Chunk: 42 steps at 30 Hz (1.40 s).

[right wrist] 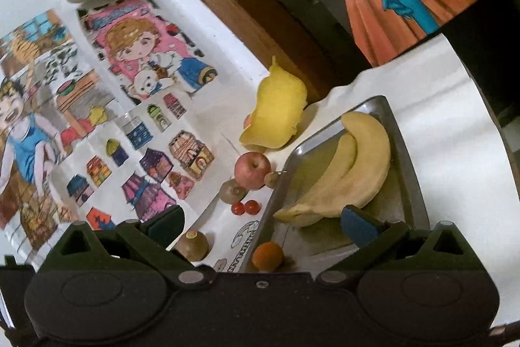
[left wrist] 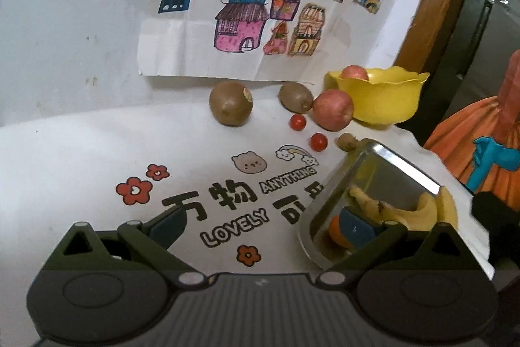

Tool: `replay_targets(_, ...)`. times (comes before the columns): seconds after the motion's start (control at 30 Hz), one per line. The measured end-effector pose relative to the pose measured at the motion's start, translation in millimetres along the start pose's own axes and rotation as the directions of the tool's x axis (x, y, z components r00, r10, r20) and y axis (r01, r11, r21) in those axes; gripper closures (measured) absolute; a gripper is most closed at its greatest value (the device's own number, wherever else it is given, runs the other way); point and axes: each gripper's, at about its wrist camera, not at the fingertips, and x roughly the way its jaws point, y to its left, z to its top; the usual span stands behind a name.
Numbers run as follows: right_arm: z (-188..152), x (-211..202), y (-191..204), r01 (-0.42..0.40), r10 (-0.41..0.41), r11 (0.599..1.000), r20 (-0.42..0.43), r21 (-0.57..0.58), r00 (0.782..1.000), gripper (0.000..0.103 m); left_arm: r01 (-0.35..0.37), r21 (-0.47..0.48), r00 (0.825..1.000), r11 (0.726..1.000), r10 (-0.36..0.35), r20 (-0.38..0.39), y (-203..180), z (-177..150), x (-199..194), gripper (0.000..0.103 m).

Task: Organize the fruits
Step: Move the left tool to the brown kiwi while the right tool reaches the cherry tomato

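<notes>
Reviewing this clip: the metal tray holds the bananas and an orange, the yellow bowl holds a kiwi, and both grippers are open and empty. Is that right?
Not quite. The yellow bowl holds an apple, not a kiwi, as the left wrist view shows; both kiwis lie loose on the cloth. The metal tray does hold the bananas and orange, and both grippers are open and empty.

My left tongs [left wrist: 260, 225]: dark olive-black plastic arms with triangular cut-outs near the outer corners.
My finger pads [left wrist: 356, 225]: flat blue pads on the inner faces.
My pivots: round silver rivets at each joint, four per tool.
My base: ribbed grey plate between two round black housings.
My right tongs [right wrist: 261, 225]: same build, black body, one small screw at centre; perhaps a strap at the lower edge.
</notes>
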Motion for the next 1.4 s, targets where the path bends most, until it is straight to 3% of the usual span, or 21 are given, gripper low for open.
replay_targets(0.53, 5, 27, -16, -0.028, 0.030, 0.998, -0.033, 0.062, 0.999, 0.001, -0.014, -0.054, 1.000, 0.998, 0.013, -0.013, -6, -2, 25, 0.001)
replay_targets(0.67, 5, 23, -11, -0.068, 0.069, 0.997, -0.030, 0.034, 0.997, 0.001, 0.032, -0.082, 0.998, 0.996, -0.028, 0.051, -3, -1, 13, 0.001)
replay_targets(0.83, 20, 18, 4, -0.117, 0.118, 0.993, 0.043, -0.009, 0.992, 0.001, 0.073, -0.097, 0.994, 0.993, -0.064, 0.091, -13, 14, 6, 0.001)
replay_targets(1.1, 38, 42, -13, -0.061, 0.056, 0.997, 0.099, 0.047, 0.994, 0.001, 0.105, -0.174, 0.992, 0.979, -0.091, 0.089, -24, 19, 36, 0.001)
replay_targets(1.4, 38, 49, -22, -0.046, 0.038, 0.997, 0.111, 0.069, 0.993, 0.001, 0.104, -0.187, 0.992, 0.977, -0.088, 0.088, -24, 16, 44, 0.001)
